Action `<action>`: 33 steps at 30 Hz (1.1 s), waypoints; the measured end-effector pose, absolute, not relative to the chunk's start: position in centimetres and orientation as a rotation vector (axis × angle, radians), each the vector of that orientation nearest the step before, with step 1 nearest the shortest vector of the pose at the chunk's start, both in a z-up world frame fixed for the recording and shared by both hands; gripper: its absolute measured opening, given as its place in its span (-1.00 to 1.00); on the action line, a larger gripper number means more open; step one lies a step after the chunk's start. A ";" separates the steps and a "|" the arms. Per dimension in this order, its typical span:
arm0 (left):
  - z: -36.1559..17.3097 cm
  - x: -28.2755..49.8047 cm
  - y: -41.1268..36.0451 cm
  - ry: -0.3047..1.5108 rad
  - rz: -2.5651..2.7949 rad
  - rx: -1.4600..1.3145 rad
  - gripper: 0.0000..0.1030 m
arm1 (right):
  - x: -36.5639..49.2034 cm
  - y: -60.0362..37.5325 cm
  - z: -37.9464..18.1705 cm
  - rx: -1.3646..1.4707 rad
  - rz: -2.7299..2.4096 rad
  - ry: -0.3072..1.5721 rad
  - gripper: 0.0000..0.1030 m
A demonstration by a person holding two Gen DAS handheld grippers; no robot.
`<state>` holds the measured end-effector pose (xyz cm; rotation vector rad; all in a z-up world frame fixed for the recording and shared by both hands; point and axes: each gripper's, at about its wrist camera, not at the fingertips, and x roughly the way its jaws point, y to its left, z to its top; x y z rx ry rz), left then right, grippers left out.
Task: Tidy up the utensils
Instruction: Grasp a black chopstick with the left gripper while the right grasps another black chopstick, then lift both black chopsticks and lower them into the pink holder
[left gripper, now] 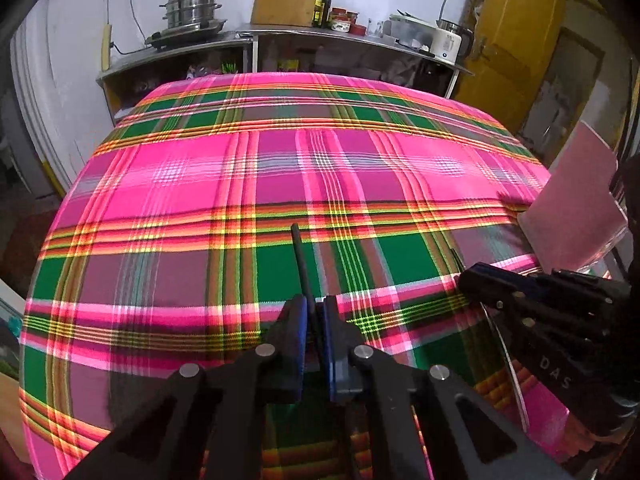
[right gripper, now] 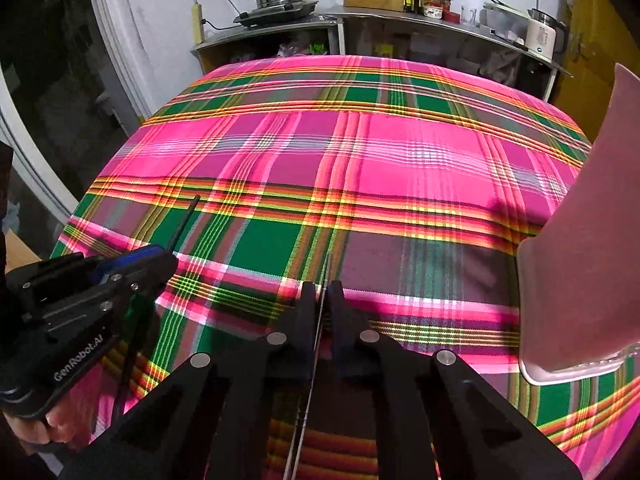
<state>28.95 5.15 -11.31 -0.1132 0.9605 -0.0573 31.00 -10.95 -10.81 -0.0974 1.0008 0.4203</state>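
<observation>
Left gripper (left gripper: 315, 312) clamps a black-handled utensil (left gripper: 301, 260) — handle pointing ahead; right gripper (right gripper: 323, 294) pinches a thin metal utensil (right gripper: 310, 364) edge-on.

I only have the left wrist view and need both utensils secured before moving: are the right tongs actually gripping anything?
Observer: Yes. The right tongs are shut on a thin silvery utensil, seen edge-on between them.
Operator: Does it stick out in front?
Observer: Only slightly; its tip ends a short way past the tongs.
Operator: Is anything touching it on the right?
Observer: No. The pink container stands to the right, apart from the tongs.
</observation>
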 end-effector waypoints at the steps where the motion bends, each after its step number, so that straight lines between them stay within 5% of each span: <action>1: -11.3 29.0 5.1 0.962 -0.056 -0.107 -0.86 | 31.1 -11.0 -10.8 -0.092 0.425 1.005 -0.90; 12: -10.2 28.7 6.0 0.960 -0.082 -0.165 -0.90 | 29.9 -12.2 -8.0 -0.040 0.476 0.970 -0.91; 33: 1.6 23.3 5.7 0.756 -0.170 -0.188 -0.91 | 25.1 -16.1 1.7 0.034 0.478 0.781 -0.91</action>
